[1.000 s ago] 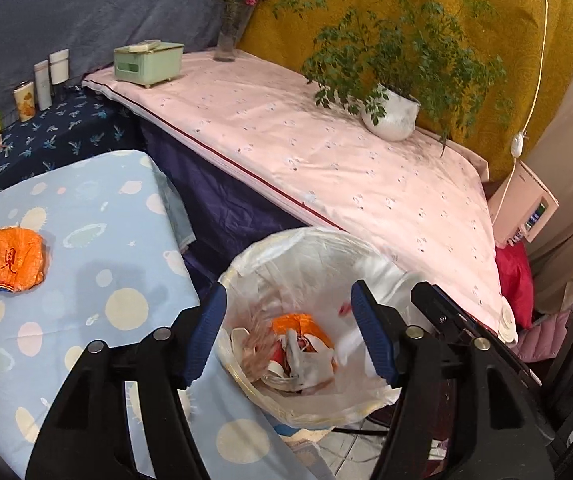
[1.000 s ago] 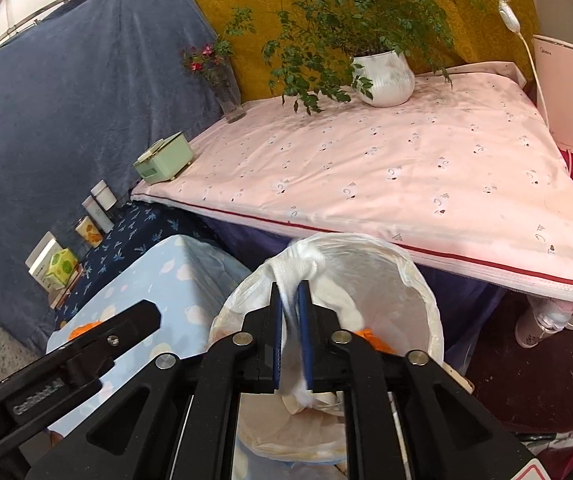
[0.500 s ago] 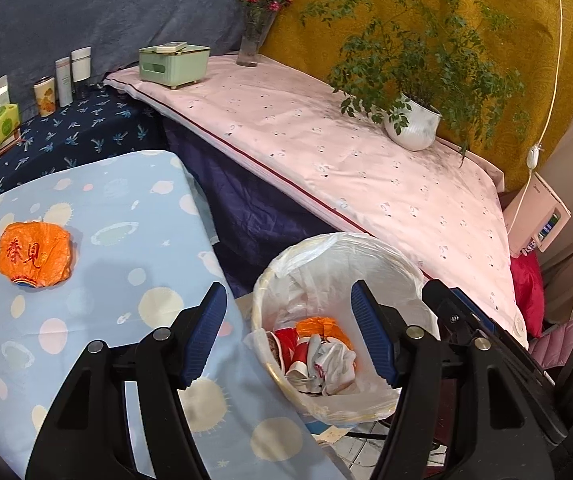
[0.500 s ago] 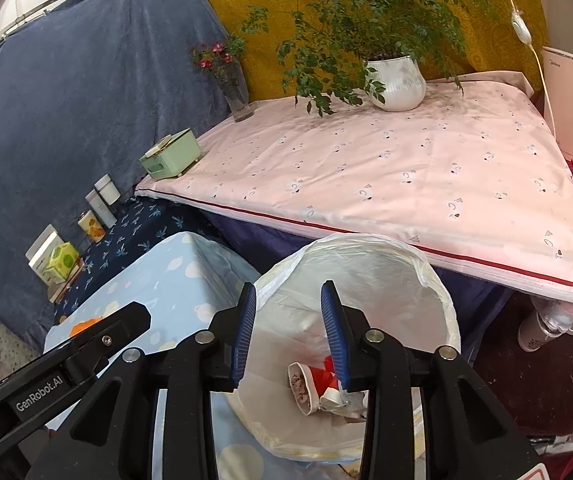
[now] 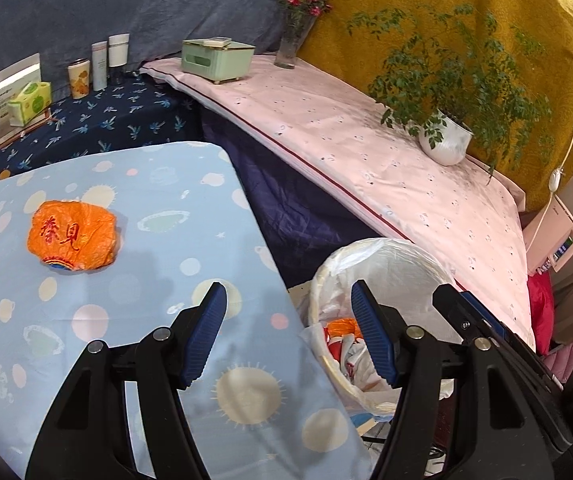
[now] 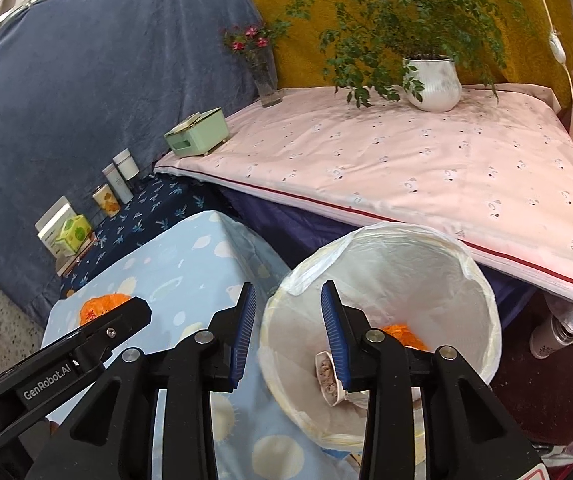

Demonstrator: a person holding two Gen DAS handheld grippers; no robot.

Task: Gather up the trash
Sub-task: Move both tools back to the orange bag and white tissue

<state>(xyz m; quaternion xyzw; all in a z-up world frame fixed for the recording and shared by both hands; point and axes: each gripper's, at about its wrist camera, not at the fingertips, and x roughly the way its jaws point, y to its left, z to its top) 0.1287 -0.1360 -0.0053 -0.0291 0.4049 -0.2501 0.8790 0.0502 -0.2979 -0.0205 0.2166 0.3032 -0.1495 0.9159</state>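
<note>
Your left gripper (image 5: 288,330) is wide open and holds nothing, with its blue ribbed pads (image 5: 205,336) hanging over the edge of the table, right beside the trash bin (image 5: 366,256). Your right gripper (image 6: 288,330) is open too, and empty, over the near rim of the same bin (image 6: 482,292). The bin is round and has a thin, crinkly white plastic bag (image 6: 406,276) folded over its rim, so trash can drop straight in and the bag can lift out later. Inside it you can see some crumpled wrappers (image 5: 346,344), orange, red and white, all soft and scrunched. One piece of trash is not yet in: the orange wrapper (image 5: 72,236). It lies flat on the light blue spotted tablecloth (image 5: 158,208), well away from the bin, toward the far left side of the table. It looks like shiny, wrinkled plastic with red writing, puffy and light, so it should squash when you pinch it. I think you will reach for it next with your left gripper, since that one is closer to it.
</note>
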